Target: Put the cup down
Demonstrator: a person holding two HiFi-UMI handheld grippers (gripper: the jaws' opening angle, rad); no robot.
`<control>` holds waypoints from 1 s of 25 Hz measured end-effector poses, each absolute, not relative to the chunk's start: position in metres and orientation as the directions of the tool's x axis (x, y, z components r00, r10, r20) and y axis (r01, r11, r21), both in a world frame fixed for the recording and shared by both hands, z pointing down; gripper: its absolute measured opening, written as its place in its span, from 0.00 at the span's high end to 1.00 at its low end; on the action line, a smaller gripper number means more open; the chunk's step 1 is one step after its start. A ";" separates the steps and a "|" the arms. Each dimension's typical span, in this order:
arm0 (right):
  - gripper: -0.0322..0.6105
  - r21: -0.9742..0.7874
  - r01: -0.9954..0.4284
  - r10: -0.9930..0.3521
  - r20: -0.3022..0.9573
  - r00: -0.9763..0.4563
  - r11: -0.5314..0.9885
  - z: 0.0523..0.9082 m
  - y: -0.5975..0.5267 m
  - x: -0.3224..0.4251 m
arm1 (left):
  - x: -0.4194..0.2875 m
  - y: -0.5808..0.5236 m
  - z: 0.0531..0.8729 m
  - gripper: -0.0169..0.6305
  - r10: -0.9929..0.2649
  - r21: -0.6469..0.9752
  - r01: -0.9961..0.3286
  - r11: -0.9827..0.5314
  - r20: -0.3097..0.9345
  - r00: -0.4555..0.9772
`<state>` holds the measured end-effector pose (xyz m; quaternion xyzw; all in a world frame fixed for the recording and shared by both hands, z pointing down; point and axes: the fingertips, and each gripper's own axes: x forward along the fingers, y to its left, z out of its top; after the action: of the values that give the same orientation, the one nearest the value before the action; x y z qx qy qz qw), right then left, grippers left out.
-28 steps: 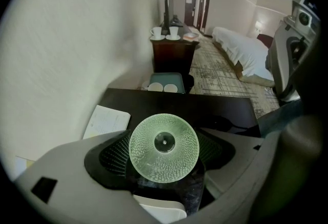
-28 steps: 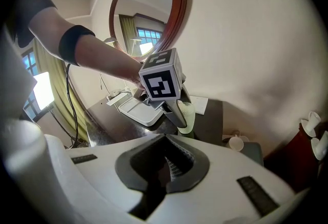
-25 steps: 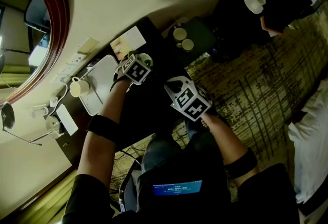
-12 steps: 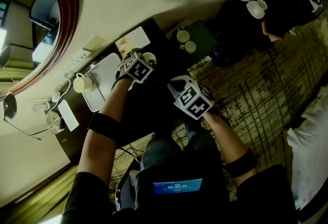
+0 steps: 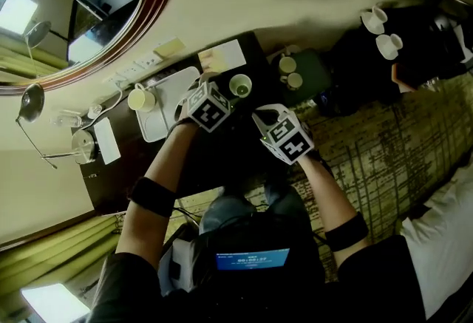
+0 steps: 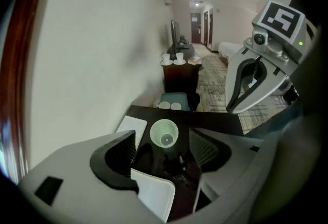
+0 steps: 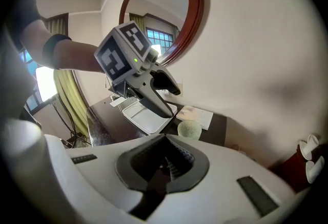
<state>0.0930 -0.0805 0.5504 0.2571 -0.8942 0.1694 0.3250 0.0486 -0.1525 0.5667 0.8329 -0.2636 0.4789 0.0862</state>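
On the dark surface [image 6: 218, 123] by the wall, the cup [image 5: 240, 85] stands upright, mouth up, just beside the white paper [image 5: 222, 55] and apart from the tray [image 5: 168, 96] holding 1 mug [image 5: 140, 99].

Left claw [image 6: 164, 152]: released, jaws apart, and they have just been closing a little. Nothing is gripped. The cup shows through the gap, past the tips, and no pad touches it. Right claw [image 7: 165, 164]: clenched on nothing, off to the side, no part in this.

My read: the put-down is essentially done and what's left is a clean exit.

How to do that well:
- back the left claw out along its own line, up and away from the rim
- hold the jaws wide until the tips are clearly above the cup, since narrowing early risks a pad clipping the rim and tipping it
- no sideways sweep; paper on 1 side, tray on the other
- keep the right claw parked where it is

Cup looks light, so even a small nudge could slide it.
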 end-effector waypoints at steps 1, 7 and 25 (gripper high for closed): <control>0.95 -0.134 -0.565 -0.346 0.668 -0.659 0.814 0.549 -0.080 0.088 | 0.042 -0.149 0.559 0.51 -0.386 -0.119 -0.546 -0.829 0.829 0.405; 0.95 -0.125 -0.527 -0.325 0.661 -0.676 0.841 0.537 -0.079 0.058 | -0.008 -0.124 0.524 0.92 -0.569 -0.163 -0.715 -0.680 0.732 0.374; 0.95 -0.129 -0.483 -0.322 0.597 -0.735 0.866 0.507 -0.067 0.011 | -0.129 -0.035 0.482 0.97 -0.804 0.158 -0.958 -0.239 0.521 0.286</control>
<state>0.0114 -0.0674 0.5072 0.2185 -0.9210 0.1389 0.2910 -0.1291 -0.0351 0.4824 0.7687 -0.5732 0.1686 0.2282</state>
